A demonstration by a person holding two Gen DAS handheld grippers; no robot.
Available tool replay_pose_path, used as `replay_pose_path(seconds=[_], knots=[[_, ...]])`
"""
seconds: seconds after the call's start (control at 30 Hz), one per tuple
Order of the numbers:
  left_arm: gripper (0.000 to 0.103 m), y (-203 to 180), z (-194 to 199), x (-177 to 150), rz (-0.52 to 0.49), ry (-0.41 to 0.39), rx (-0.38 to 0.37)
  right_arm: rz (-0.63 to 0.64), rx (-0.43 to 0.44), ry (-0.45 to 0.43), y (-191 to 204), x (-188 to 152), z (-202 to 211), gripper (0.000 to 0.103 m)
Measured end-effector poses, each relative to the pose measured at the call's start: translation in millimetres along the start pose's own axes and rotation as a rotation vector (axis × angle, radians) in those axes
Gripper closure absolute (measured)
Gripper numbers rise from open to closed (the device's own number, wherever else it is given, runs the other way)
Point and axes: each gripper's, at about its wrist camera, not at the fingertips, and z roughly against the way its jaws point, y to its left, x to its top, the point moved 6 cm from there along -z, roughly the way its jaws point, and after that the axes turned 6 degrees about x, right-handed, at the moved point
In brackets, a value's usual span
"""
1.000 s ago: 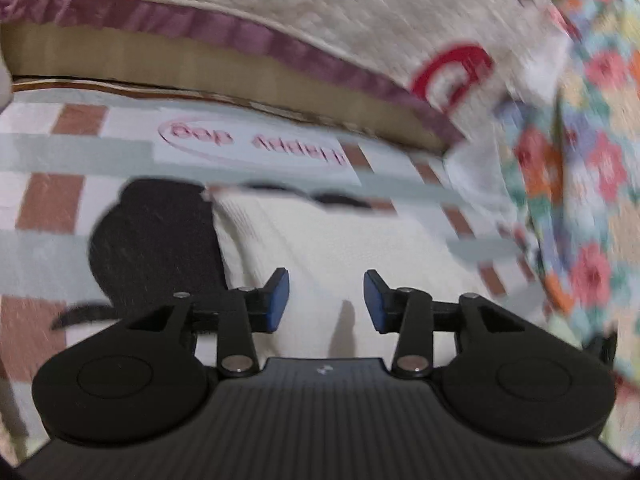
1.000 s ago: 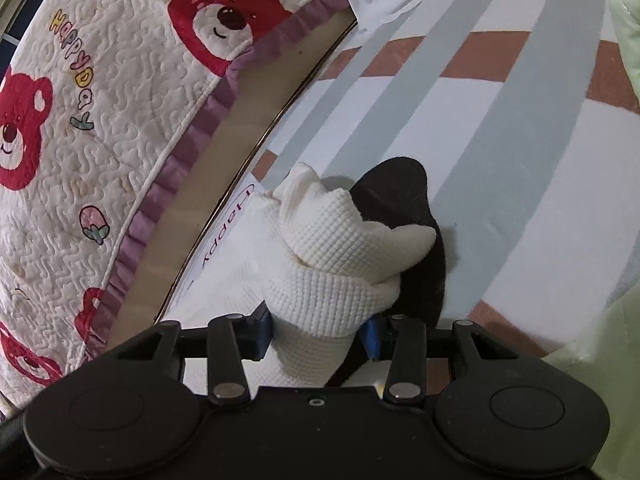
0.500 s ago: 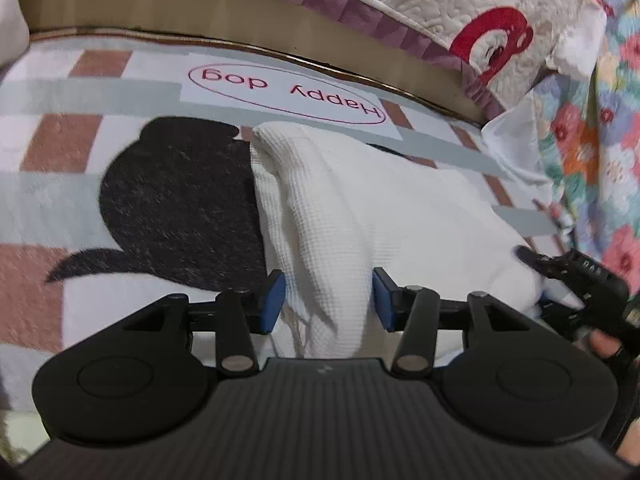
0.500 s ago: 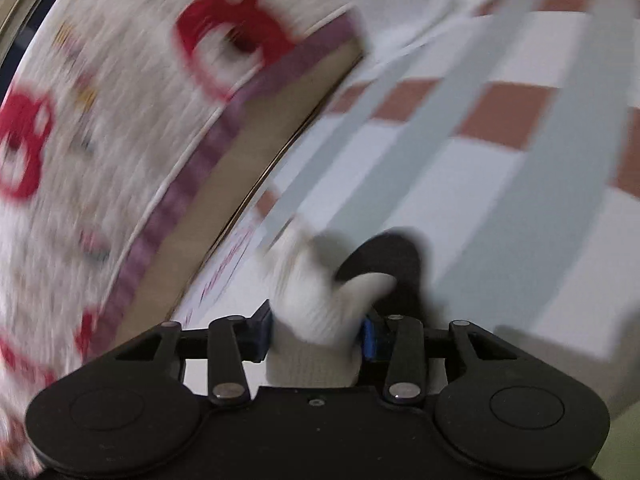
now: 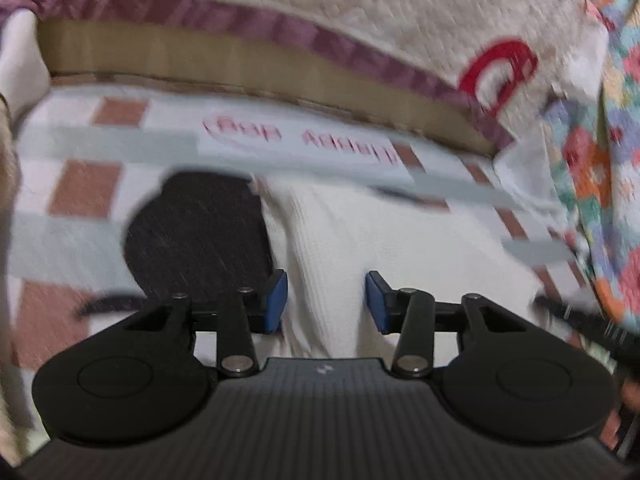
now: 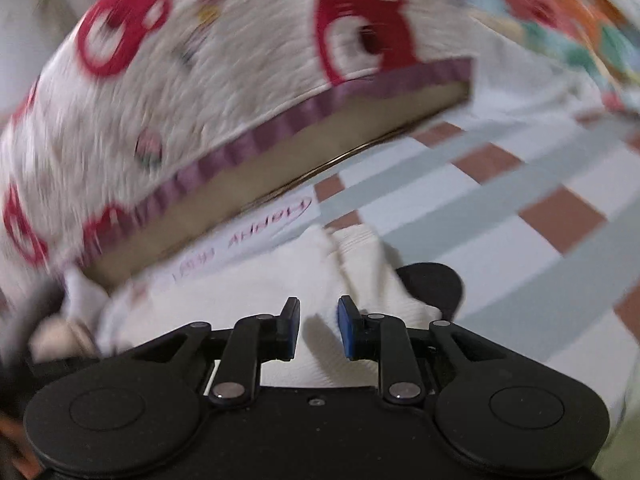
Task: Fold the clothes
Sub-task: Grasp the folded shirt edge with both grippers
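A white waffle-knit garment [image 5: 400, 248] lies folded on the checked bed sheet [image 5: 80, 184], partly over a black shape [image 5: 196, 232] on the sheet. My left gripper [image 5: 326, 302] hovers open just above the garment's near edge, with cloth showing between the blue pads but not pinched. In the right wrist view the same garment [image 6: 240, 304] lies under my right gripper [image 6: 319, 328], which is open with a narrow gap and holds nothing. The black shape [image 6: 434, 284] shows past the garment's right end. Both views are motion-blurred.
A quilted cover with red bears [image 5: 400, 20] rises along the far side of the sheet, also seen in the right wrist view [image 6: 200, 80]. Flowered fabric [image 5: 600, 160] stands at the right. A "Happy dog" label [image 5: 300, 136] sits just behind the garment.
My right gripper has opened and let go of the bunched white cloth, which now lies flat on the sheet. The left gripper stays open and has shifted slightly over the garment.
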Motion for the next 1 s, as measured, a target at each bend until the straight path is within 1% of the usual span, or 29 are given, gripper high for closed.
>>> replay_pose_path(seconds=[0.03, 0.07, 0.1, 0.17, 0.2, 0.23, 0.3, 0.37, 0.4, 0.43, 0.5, 0.53, 0.57, 0.6, 0.63, 0.67, 0.73, 0.77, 0.8, 0.83, 0.87, 0.9, 0.93, 0.97, 1.0], knots=[[0.074, 5.0, 2.1, 7.6, 0.016, -0.029, 0.014, 0.016, -0.021, 0.009, 1.6, -1.9, -4.0, 0.067], [0.074, 7.2, -0.3, 9.7, 0.015, -0.027, 0.021, 0.033, -0.042, 0.018, 3.3, -3.8, -7.9, 0.067], [0.074, 6.5, -7.1, 6.1, -0.004, 0.005, 0.023, 0.015, -0.055, 0.024, 0.7, -5.9, -10.5, 0.067], [0.073, 5.4, -20.5, -1.2, -0.040, 0.070, 0.025, -0.046, -0.054, 0.008, -8.0, -9.8, -8.8, 0.067], [0.070, 4.9, -27.1, -4.9, -0.059, 0.102, 0.026, -0.073, -0.048, -0.003, -11.7, -11.5, -7.1, 0.068], [0.068, 6.4, -32.0, -8.5, -0.058, 0.113, 0.031, -0.069, -0.059, -0.008, -13.6, -13.1, -5.5, 0.074], [0.063, 14.4, -38.2, -14.1, 0.001, 0.104, 0.039, -0.051, -0.086, -0.015, -17.0, -16.5, -2.1, 0.079], [0.063, 20.5, -40.2, -11.2, 0.074, 0.116, 0.030, -0.038, -0.078, -0.013, -21.3, -19.0, -0.6, 0.079], [0.062, 22.1, -37.8, -8.5, 0.088, 0.100, 0.045, -0.049, -0.071, -0.011, -23.9, -18.6, 0.6, 0.079], [0.070, 22.9, -32.5, -5.4, 0.085, 0.063, 0.077, -0.064, -0.070, -0.009, -26.4, -17.3, 3.0, 0.079], [0.088, 26.0, -20.9, 1.5, 0.095, -0.009, 0.140, -0.070, -0.086, -0.001, -25.9, -15.4, 7.3, 0.079], [0.088, 29.8, -14.9, 5.5, 0.132, -0.032, 0.136, -0.071, -0.094, 0.004, -25.4, -14.5, 9.4, 0.078], [0.088, 33.5, -9.2, 9.4, 0.179, -0.044, 0.097, -0.095, -0.082, 0.009, -25.1, -16.4, 11.6, 0.077], [0.088, 36.6, -5.3, 12.4, 0.224, -0.039, 0.050, -0.124, -0.066, 0.014, -24.8, -18.8, 13.8, 0.074], [0.086, 37.7, -3.7, 13.0, 0.253, -0.017, 0.008, -0.153, -0.050, 0.019, -24.5, -21.2, 16.1, 0.071], [0.084, 37.4, -2.8, 12.3, 0.270, 0.003, -0.021, -0.181, -0.034, 0.025, -24.1, -23.6, 18.3, 0.069], [0.079, 36.4, -0.8, 10.5, 0.298, 0.036, -0.071, -0.238, -0.001, 0.035, -23.4, -28.2, 22.9, 0.055], [0.077, 35.2, 0.3, 8.6, 0.304, 0.040, -0.085, -0.267, 0.015, 0.040, -23.0, -30.5, 25.2, 0.054], [0.071, 33.1, 0.0, 7.0, 0.309, 0.041, -0.102, -0.295, 0.031, 0.046, -22.6, -32.7, 27.6, 0.054], [0.064, 30.7, -1.2, 5.6, 0.310, 0.042, -0.120, -0.324, 0.047, 0.051, -22.2, -34.9, 29.9, 0.050], [0.061, 28.2, -2.9, 3.7, 0.301, 0.049, -0.145, -0.352, 0.063, 0.056, -21.8, -37.1, 32.3, 0.048], [0.056, 25.5, -6.4, 0.4, 0.280, 0.063, -0.180, -0.381, 0.080, 0.062, -21.3, -39.3, 34.7, 0.043], [0.055, 23.0, -12.3, -4.5, 0.251, 0.083, -0.197, -0.409, 0.096, 0.067, -20.9, -41.4, 37.1, 0.040], [0.055, 20.7, -19.9, -10.1, 0.220, 0.107, -0.192, -0.461, 0.105, 0.070, -21.1, -44.6, 33.4, 0.040], [0.052, 20.4, -25.8, -15.5, 0.202, 0.123, -0.174, -0.518, 0.113, 0.072, -21.5, -47.9, 28.6, 0.039]])
